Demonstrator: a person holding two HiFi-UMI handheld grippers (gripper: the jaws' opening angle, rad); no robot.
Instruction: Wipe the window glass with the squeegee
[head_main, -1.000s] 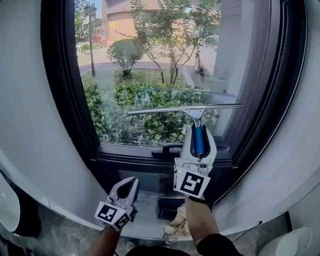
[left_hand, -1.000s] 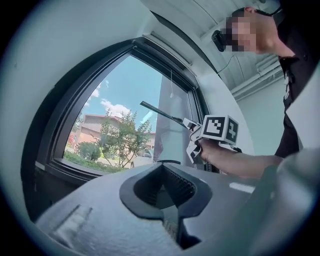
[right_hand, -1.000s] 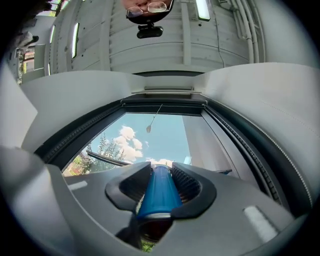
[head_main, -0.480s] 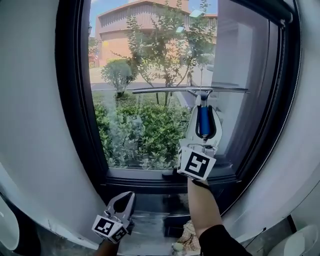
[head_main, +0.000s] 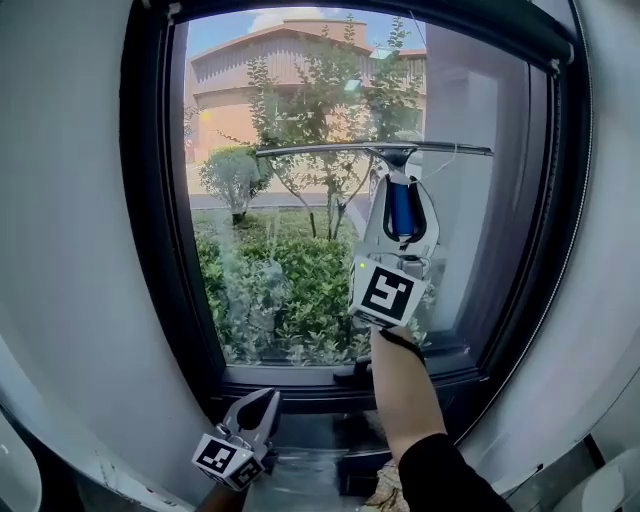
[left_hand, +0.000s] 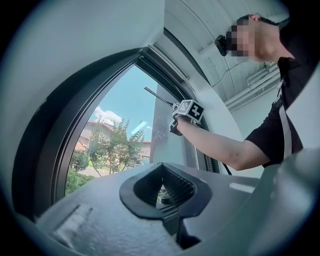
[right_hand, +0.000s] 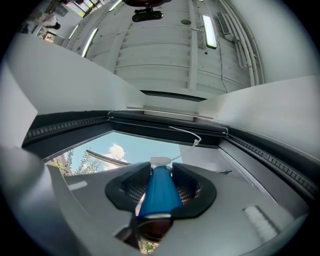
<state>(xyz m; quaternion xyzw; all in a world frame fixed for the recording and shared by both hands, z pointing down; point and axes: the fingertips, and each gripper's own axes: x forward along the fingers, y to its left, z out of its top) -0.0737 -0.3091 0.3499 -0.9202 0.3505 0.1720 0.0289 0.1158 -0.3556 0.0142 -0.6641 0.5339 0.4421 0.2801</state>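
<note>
The squeegee (head_main: 400, 205) has a blue handle (right_hand: 159, 192) and a long thin blade (head_main: 370, 149) lying level across the upper part of the window glass (head_main: 290, 240). My right gripper (head_main: 400, 215) is raised in front of the pane and shut on the blue handle; the left gripper view catches it too, as the right gripper (left_hand: 176, 117) high against the window. My left gripper (head_main: 256, 409) hangs low by the sill, jaws together with nothing between them, and the left gripper (left_hand: 164, 187) points up at the glass.
A black window frame (head_main: 150, 230) surrounds the pane, with a dark sill (head_main: 330, 385) below and a roller housing (right_hand: 165, 122) along the top. Curved white wall (head_main: 60, 250) flanks both sides. Shrubs and a building lie outside.
My right gripper has carried the squeegee upward on the glass, from the lower part to near the top. The left gripper stays low by the sill.
</note>
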